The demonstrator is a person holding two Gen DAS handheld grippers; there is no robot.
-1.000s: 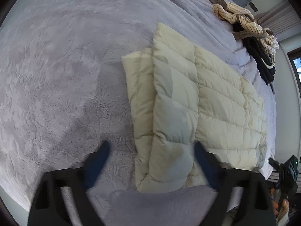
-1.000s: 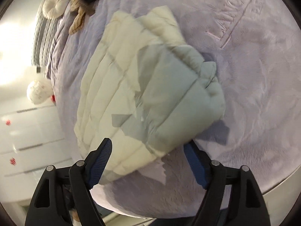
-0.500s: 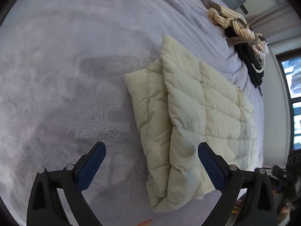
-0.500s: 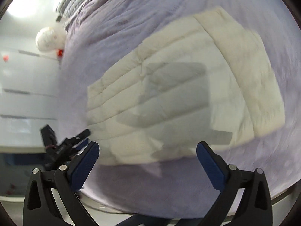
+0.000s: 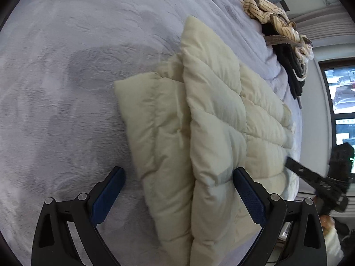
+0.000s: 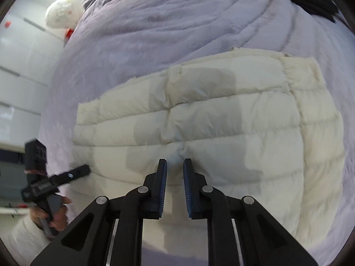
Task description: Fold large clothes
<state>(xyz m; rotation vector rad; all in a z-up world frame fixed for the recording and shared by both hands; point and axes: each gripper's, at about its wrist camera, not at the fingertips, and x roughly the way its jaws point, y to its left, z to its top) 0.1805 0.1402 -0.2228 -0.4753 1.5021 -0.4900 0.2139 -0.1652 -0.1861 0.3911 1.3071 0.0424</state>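
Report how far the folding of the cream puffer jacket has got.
Done: the cream puffer jacket lies on the purple bedspread with one layer folded over another. In hand: the right gripper has its jaws nearly closed, pinching a pucker of the quilting; the left gripper is open over the near end. Left: probably another fold, and the clothes pile looks unfolded.

Cream quilted jacket (image 5: 213,119) – lilac blanket (image 5: 66,66)

- The folded jacket (image 5: 213,119) lies on the bedspread (image 5: 66,88), near its edge.
- A heap of clothes (image 5: 286,42) sits behind the jacket, well apart.
- A narrower folded layer (image 5: 155,128) juts out leftward beneath the upper one.
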